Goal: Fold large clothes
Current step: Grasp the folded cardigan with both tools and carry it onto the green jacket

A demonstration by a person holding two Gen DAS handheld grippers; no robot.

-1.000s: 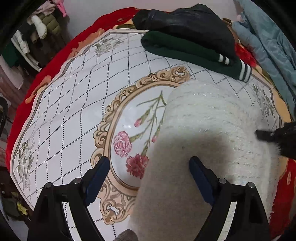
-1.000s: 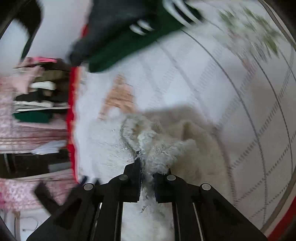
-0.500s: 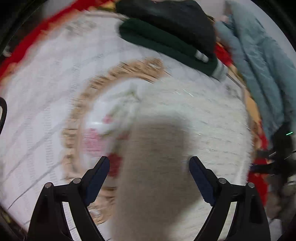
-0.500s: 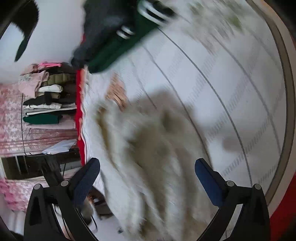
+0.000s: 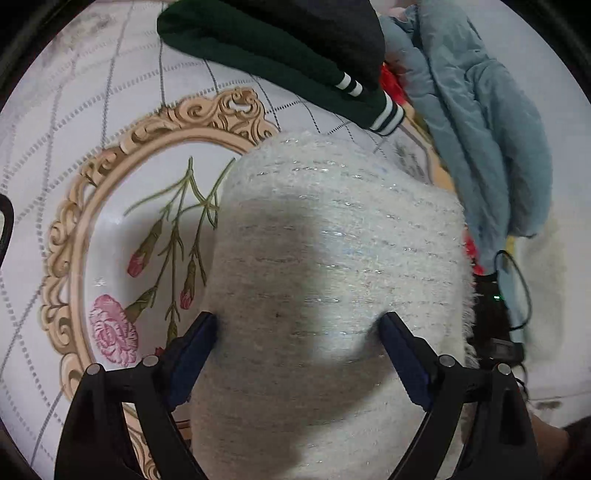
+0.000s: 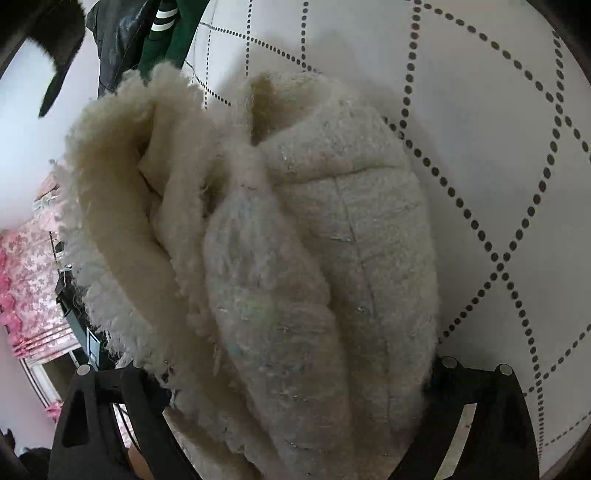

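Note:
A fluffy cream-white garment [image 5: 332, 258] lies folded in a thick bundle on the patterned table cover [image 5: 92, 110]. My left gripper [image 5: 297, 332] is open, its fingers spread either side of the near part of the bundle, close above it. In the right wrist view the same garment [image 6: 295, 240] fills the frame, its shaggy lining and folded layers showing. My right gripper [image 6: 295, 384] is open wide around the bundle's end, with its fingertips hidden by the fabric.
A folded dark green garment with white stripes [image 5: 280, 66] and a black one [image 5: 314, 22] lie at the far side. A light blue garment [image 5: 480, 129] hangs at the right. A black device with a cable [image 5: 495, 314] sits by the table's right edge.
My right gripper has let go of the cream garment's edge and opened wide around the bundle. My left gripper has moved forward and lower over the garment, still open.

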